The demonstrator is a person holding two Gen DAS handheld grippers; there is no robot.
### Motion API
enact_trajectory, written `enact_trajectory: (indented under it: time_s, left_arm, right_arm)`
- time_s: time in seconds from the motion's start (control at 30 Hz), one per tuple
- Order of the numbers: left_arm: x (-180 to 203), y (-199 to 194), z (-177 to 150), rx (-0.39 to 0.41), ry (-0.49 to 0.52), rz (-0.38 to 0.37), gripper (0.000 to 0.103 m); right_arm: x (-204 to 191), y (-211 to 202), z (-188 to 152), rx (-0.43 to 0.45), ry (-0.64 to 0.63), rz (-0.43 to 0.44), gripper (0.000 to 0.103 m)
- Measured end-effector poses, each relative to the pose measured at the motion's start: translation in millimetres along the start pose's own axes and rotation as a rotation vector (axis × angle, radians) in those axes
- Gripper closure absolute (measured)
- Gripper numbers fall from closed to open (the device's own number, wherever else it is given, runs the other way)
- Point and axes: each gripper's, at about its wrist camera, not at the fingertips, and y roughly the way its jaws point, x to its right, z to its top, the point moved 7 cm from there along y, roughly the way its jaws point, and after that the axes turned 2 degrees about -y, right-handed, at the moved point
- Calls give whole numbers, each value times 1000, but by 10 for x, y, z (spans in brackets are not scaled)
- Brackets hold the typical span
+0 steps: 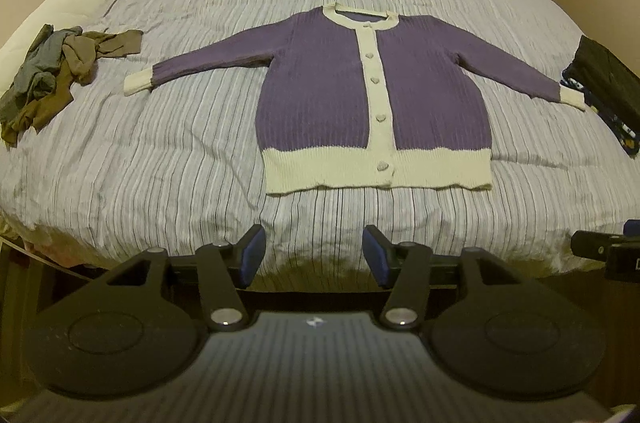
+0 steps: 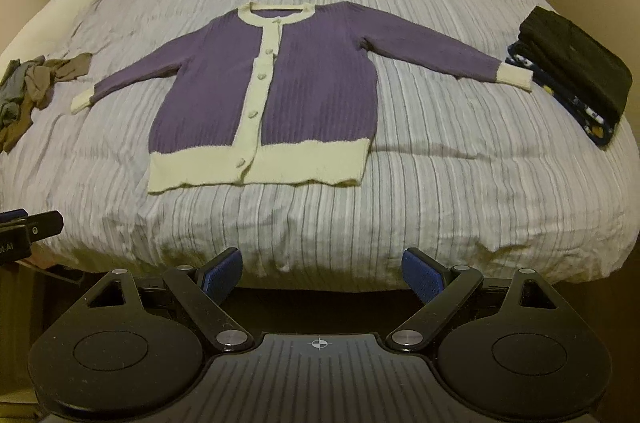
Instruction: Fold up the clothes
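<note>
Left wrist view: the bed (image 1: 160, 151) with its striped cover fills the frame. Flat in the middle lies the purple cardigan (image 1: 320, 91), buttoned, cream hem nearest, both sleeves spread wide. A folded dark stack (image 2: 576, 71) sits by the right cuff, and a crumpled heap of grey-brown clothes (image 1: 48, 79) lies near the left cuff. Both tongs hover off the near edge: the left gripper (image 1: 314, 255) stands parted, nothing between its blue pads; the right gripper (image 2: 322, 273) gapes wide, also empty.
</note>
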Motion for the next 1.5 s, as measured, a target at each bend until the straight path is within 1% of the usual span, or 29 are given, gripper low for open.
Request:
enact_trajectory:
  time_s: [0.1, 0.43, 1.03, 1.5]
  left_arm:
    - [10, -6, -62, -6, -9, 4, 50]
    - [-17, -57, -159, -8, -44, 27, 48]
    - [15, -105, -51, 13, -68, 69, 47]
    - [80, 0, 28, 3, -97, 79, 47]
  right_arm:
    - [14, -30, -20, 4, -7, 0, 13]
    - [-10, -87, -26, 20, -34, 9, 13]
    - [25, -37, 102, 30, -61, 49, 13]
    - [116, 93, 195, 8, -81, 68, 13]
